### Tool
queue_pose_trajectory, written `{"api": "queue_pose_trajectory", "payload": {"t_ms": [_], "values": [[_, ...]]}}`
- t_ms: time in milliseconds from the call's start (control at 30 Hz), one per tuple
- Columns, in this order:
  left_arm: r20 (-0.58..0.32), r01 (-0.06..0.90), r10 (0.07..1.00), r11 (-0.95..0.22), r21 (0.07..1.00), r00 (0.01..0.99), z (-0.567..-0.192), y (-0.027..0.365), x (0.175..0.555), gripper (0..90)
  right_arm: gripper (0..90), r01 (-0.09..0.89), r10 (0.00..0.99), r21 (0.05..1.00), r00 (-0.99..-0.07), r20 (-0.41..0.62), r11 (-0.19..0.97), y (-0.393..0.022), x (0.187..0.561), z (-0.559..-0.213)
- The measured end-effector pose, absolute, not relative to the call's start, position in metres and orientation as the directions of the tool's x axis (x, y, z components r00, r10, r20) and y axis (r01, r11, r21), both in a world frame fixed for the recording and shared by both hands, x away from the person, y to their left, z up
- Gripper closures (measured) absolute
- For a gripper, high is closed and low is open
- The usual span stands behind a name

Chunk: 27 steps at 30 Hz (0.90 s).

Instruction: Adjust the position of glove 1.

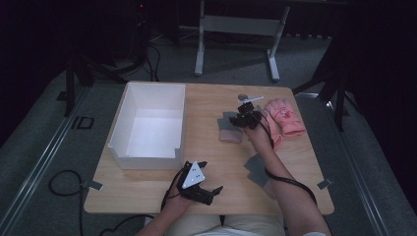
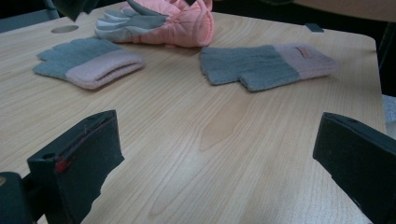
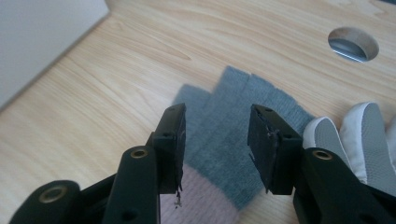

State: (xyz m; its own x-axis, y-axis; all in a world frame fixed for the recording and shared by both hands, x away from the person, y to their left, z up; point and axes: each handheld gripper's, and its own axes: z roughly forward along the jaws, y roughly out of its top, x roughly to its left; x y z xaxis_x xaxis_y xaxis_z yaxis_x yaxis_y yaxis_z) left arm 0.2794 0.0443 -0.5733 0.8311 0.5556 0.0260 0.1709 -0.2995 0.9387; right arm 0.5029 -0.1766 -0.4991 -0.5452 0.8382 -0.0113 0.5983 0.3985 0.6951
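Right gripper (image 3: pixel 215 140), jaws partly open, poised over a grey knitted glove with a pale pink cuff (image 3: pixel 224 140) lying flat on the wooden table (image 3: pixel 116 93) beside a pink padded ski glove (image 1: pixel 284 117); nothing is gripped. Left gripper (image 1: pixel 210 178) rests near the table's front edge, jaws wide open and empty.

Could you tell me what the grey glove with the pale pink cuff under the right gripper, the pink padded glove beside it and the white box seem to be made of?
The grey glove with the pale pink cuff looks like knitted wool or acrylic: matte, with a ribbed cuff. The pink padded glove seems quilted synthetic fabric with grey, smoother palm patches, perhaps faux leather. The white box has thin, smooth, matte walls, probably plastic or coated board.
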Motion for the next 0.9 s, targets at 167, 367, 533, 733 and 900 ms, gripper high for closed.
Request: {"api": "queue_pose_trajectory", "payload": {"t_ms": [167,367,533,733,900], "values": [[0.025,0.171,0.552,-0.3,0.939,0.834,-0.573,0.044,0.279,0.7,56.3,0.611,0.846,0.678,-0.532,-0.032,0.41,-0.175,0.513,-0.516],[0.027,0.169,0.55,-0.302,0.938,0.835,-0.573,0.044,0.279,0.7,58.6,0.639,0.854,0.647,-0.519,-0.036,0.416,-0.173,0.524,-0.533],[0.025,0.17,0.548,-0.302,0.938,0.836,-0.573,0.044,0.279,0.7,65.9,0.638,0.85,0.628,-0.521,-0.073,0.445,-0.169,0.524,-0.547],[0.025,0.171,0.549,-0.302,0.938,0.835,-0.573,0.044,0.279,0.7,83.9,0.653,0.846,0.589,-0.524,-0.102,0.476,-0.159,0.524,-0.543],[0.022,0.172,0.552,-0.298,0.939,0.834,-0.573,0.044,0.279,0.7,85.7,0.674,0.847,0.59,-0.531,-0.032,0.445,-0.158,0.513,-0.523]]}}
